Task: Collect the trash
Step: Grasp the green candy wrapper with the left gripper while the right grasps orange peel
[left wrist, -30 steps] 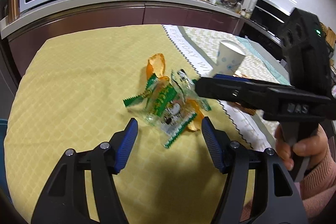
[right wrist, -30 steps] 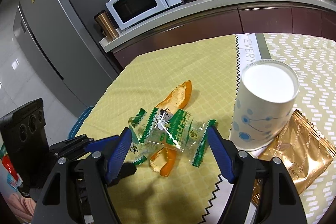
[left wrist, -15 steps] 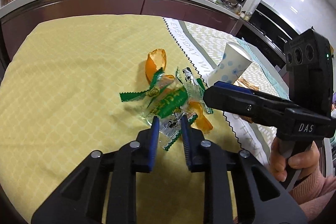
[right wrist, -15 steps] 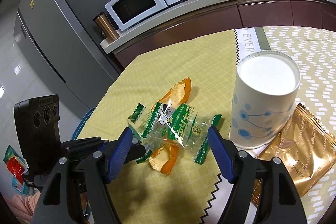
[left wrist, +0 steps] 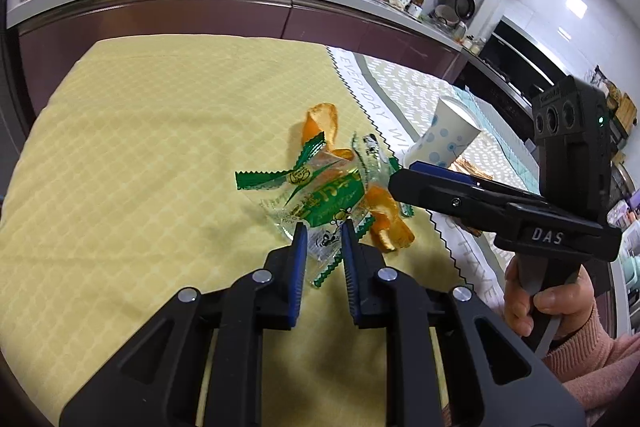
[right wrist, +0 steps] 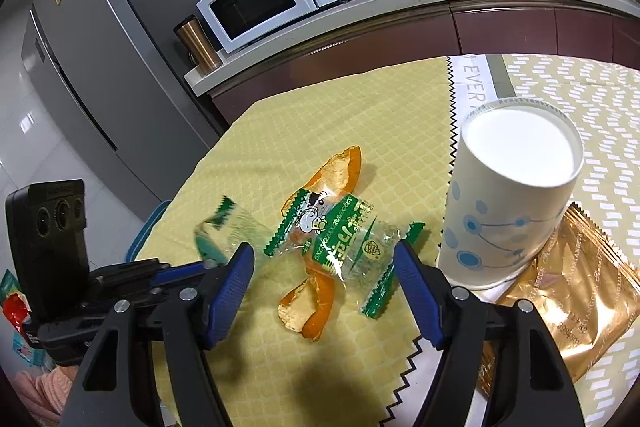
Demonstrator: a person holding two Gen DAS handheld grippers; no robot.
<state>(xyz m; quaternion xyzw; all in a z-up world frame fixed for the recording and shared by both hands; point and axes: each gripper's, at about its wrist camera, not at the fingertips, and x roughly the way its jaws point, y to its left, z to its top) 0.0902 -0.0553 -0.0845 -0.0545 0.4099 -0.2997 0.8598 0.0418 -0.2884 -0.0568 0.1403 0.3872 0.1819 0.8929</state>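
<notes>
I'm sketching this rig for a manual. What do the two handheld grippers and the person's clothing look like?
Both the left gripper and the right gripper are black plastic with blue ribbed fingers and silver pivot screws. The right gripper's body reads "DAS", under a black camera box with a green light. The knit sleeve is pink.

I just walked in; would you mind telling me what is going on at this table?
A person is clearing trash with two handheld grippers. The left gripper has just closed on a clear green wrapper. The right gripper hangs open over another wrapper and orange peel, beside an upturned paper cup.
</notes>
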